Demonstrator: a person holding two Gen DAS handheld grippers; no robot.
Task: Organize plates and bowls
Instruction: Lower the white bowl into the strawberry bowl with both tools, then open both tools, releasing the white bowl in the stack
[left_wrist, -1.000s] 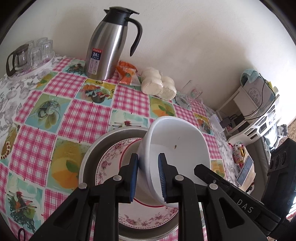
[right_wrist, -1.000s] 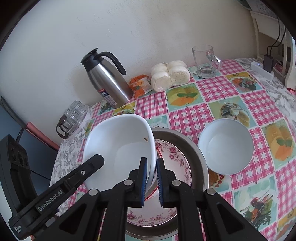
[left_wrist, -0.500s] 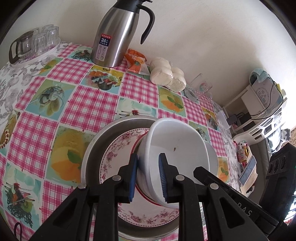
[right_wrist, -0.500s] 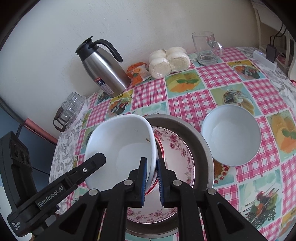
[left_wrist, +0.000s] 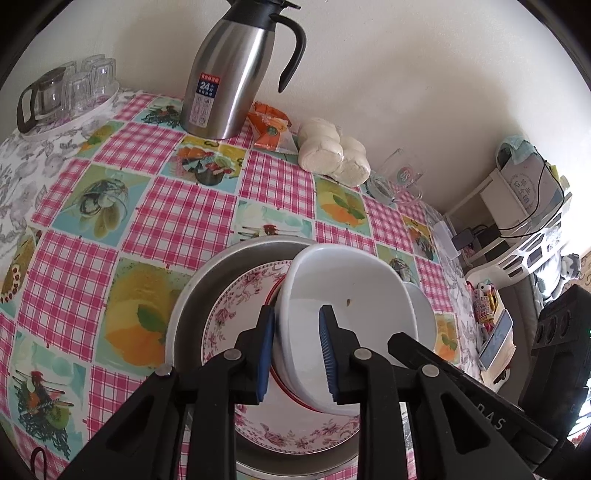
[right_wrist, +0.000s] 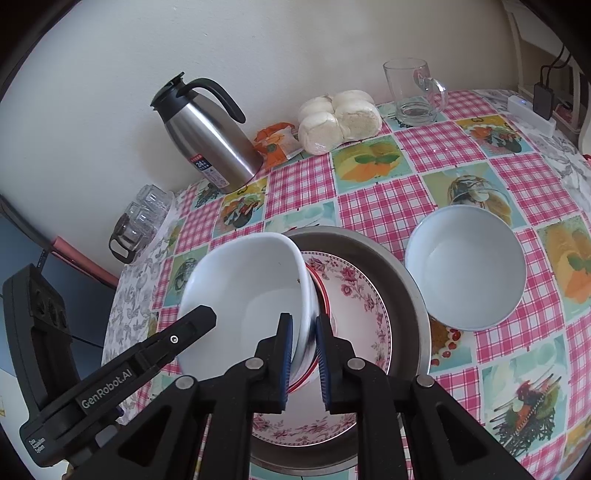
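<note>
A large white bowl (left_wrist: 347, 317) (right_wrist: 243, 295) sits low over a floral plate (left_wrist: 236, 314) (right_wrist: 354, 295) that lies inside a metal dish (left_wrist: 188, 314) (right_wrist: 410, 291). My left gripper (left_wrist: 297, 347) straddles the bowl's left rim with its jaws a little apart. My right gripper (right_wrist: 303, 350) straddles the bowl's right rim with a small gap showing at its jaws. A second, smaller white bowl (right_wrist: 465, 273) stands on the tablecloth to the right of the dish; its edge shows in the left wrist view (left_wrist: 424, 314).
A steel thermos jug (left_wrist: 229, 74) (right_wrist: 207, 136), an orange snack packet (left_wrist: 273, 129), wrapped white buns (left_wrist: 332, 151) (right_wrist: 340, 118) and a glass mug (right_wrist: 413, 92) stand along the wall. A tray of glasses (left_wrist: 62, 96) is at the far left. A shelf (left_wrist: 524, 206) stands past the table's right edge.
Both grippers came lower with the white bowl, down onto the floral plate. The jaws of both grippers have widened slightly on the rim.
</note>
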